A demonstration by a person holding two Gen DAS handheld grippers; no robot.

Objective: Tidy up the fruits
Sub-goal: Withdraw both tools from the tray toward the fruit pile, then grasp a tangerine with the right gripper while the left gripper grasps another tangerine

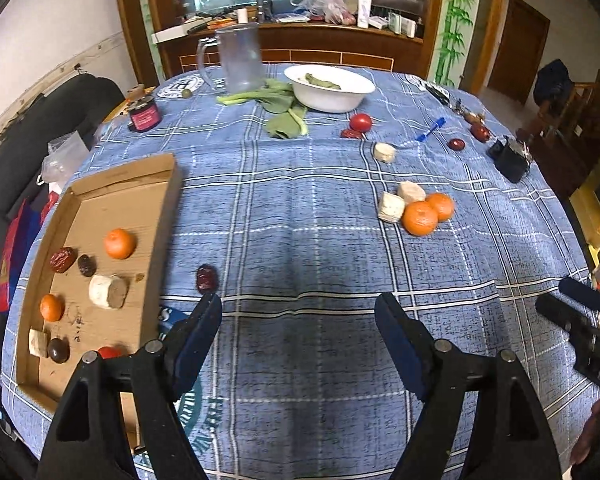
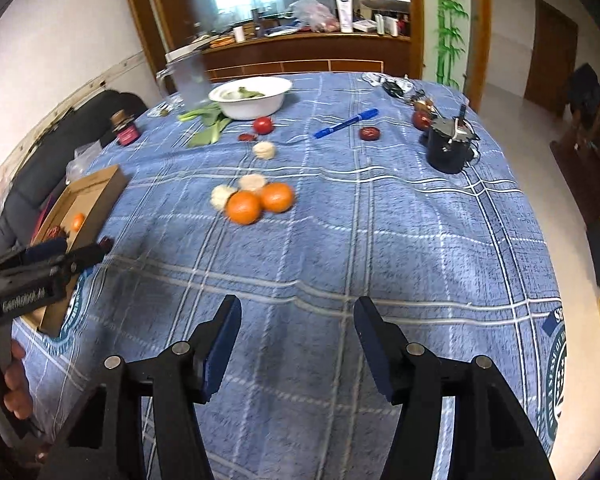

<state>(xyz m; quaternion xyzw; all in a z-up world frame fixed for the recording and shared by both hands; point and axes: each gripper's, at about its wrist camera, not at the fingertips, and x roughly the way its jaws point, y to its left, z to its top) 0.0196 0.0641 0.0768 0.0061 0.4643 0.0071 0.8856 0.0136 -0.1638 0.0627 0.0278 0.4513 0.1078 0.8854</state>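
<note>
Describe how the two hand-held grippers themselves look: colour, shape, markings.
The left hand-held gripper and right hand-held gripper match: black triangular frames with silver rivets, each carrying two flat dark blue fingers. In the right wrist view, the left one's black body bears blurred white lettering.

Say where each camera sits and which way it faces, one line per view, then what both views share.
Left wrist: on the left gripper, angled down across the table; its open fingers show, right gripper at right edge.
Right wrist: on the right gripper, same heading; open fingers show, a hand at left.
Shared: box, two oranges, bowl, tomato.
</note>
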